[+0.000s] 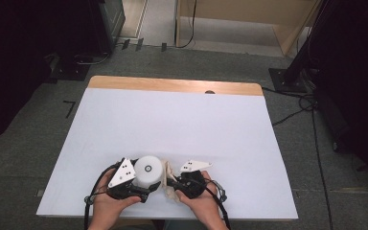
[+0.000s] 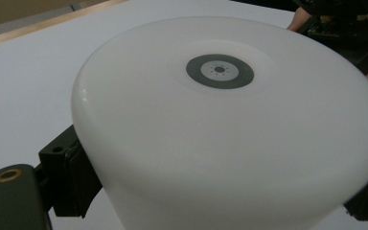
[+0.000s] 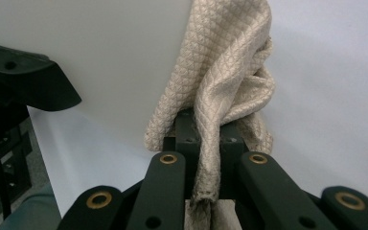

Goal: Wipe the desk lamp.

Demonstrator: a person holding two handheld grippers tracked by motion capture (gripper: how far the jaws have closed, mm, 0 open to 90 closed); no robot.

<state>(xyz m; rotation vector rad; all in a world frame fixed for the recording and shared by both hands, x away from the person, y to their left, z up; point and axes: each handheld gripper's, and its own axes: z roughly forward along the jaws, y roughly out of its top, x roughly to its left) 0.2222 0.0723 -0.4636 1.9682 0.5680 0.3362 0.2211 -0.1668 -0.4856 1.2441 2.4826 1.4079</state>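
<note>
Now a white lamp-like dome (image 1: 148, 171) is being wiped.
Dome is being clamped steady by left gripper (image 1: 146, 189) fingers; cloth (image 3: 225, 91), at 3 o'clock, is being pinched shut in right gripper (image 3: 206, 143) fingers.

White container (image 2: 230, 134), grey ring mark; beige diamond-quilted cloth (image 3: 230, 81); black jaws.

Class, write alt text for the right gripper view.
The right tongs are shut on a beige quilted cloth, pressing it against the white container. The left tongs show at the left edge.
</note>
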